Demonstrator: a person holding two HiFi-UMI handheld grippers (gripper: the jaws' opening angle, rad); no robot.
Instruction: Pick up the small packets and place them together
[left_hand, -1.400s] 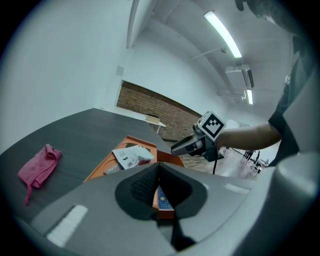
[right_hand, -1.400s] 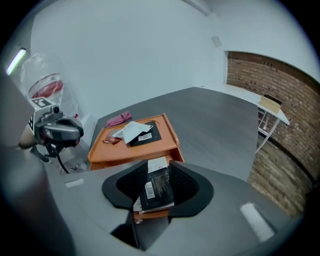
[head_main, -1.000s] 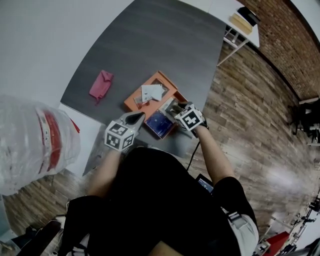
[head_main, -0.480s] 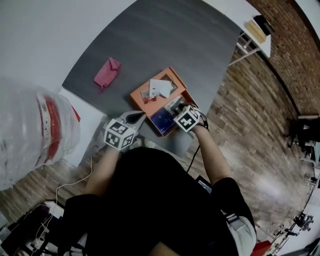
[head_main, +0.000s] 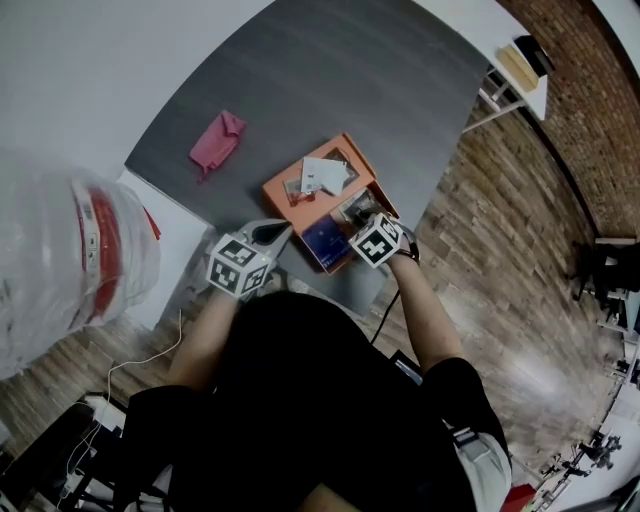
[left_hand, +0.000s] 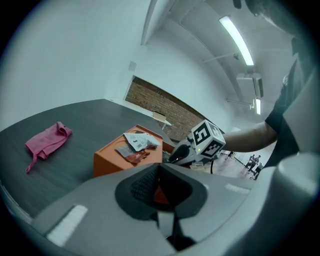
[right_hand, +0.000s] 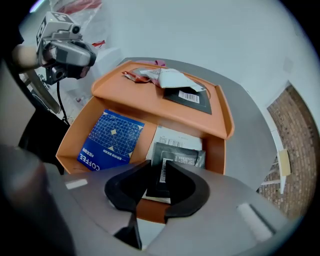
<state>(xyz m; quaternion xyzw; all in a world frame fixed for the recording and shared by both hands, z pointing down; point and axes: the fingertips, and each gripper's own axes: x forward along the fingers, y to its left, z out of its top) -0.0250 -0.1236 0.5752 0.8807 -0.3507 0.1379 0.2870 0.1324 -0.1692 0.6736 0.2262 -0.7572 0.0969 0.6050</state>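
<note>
An orange box (right_hand: 70, 142) has a raised tray (head_main: 318, 180) on which a red packet (right_hand: 134, 75), a white packet (right_hand: 172, 77) and a black barcoded packet (right_hand: 191, 97) lie together. In the lower compartment lie a blue coffee packet (right_hand: 111, 137), a white packet (right_hand: 175, 136) and a black packet (right_hand: 181, 159). My right gripper (right_hand: 159, 167) reaches into that compartment. Its jaws are closing, with the near end of the black packet between them. My left gripper (left_hand: 159, 167) is shut on nothing and hovers just left of the box (left_hand: 115, 160).
A pink cloth (head_main: 217, 140) lies on the dark grey table (head_main: 330, 80), left of the box. A large clear plastic bag with red print (head_main: 70, 270) stands at the left beside a white surface (head_main: 165, 270). The table's edge and the wooden floor (head_main: 480, 250) are at the right.
The right gripper has edged further into the box's lower compartment, over the black packet. The left gripper has stayed beside the box. The head view has shifted slightly.
</note>
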